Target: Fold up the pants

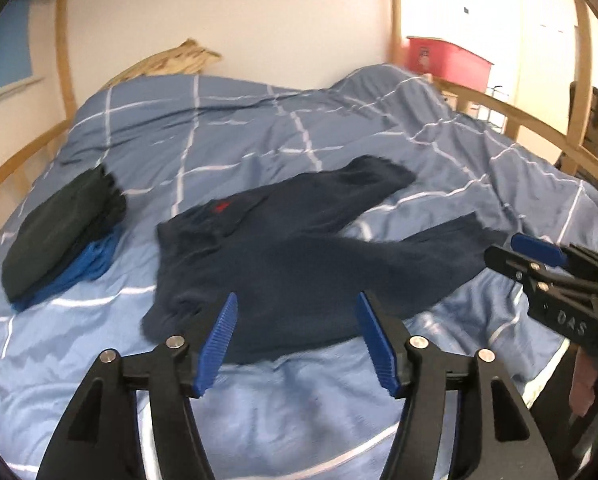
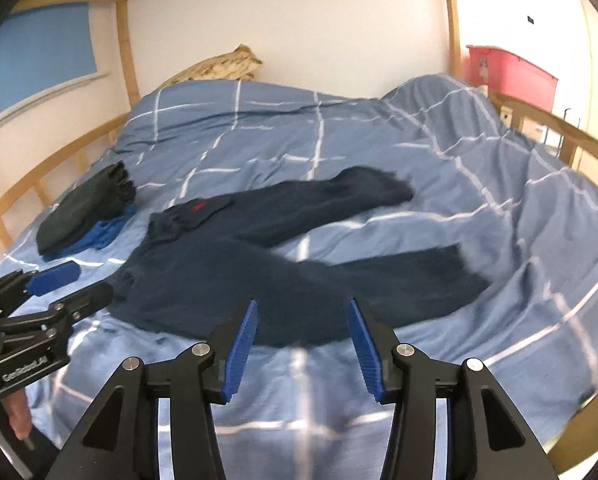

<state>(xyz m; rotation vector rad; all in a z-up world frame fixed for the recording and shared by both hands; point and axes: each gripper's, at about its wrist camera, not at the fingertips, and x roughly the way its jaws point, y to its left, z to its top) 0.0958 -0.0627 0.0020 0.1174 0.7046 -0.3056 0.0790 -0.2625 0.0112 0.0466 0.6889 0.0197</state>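
Observation:
Dark navy pants point(image 1: 299, 256) point(image 2: 259, 280) with a small red logo lie spread on the blue checked duvet, waistband to the left, both legs stretched to the right and splayed apart. My left gripper point(image 1: 297, 312) hangs open above the near edge of the pants with nothing between its blue pads. My right gripper point(image 2: 302, 316) is also open and empty, above the near leg. Each gripper shows in the other's view: the right gripper point(image 1: 539, 256) at the right edge, the left gripper point(image 2: 55, 280) at the left edge. Neither touches the cloth.
A pile of folded dark and blue clothes point(image 1: 63, 236) point(image 2: 85, 212) rests on the duvet point(image 1: 259, 132) to the left of the pants. Wooden bed rails point(image 2: 559, 128) run along both sides. A pillow point(image 1: 175, 60) lies at the head, a red box point(image 1: 447, 60) beyond the bed.

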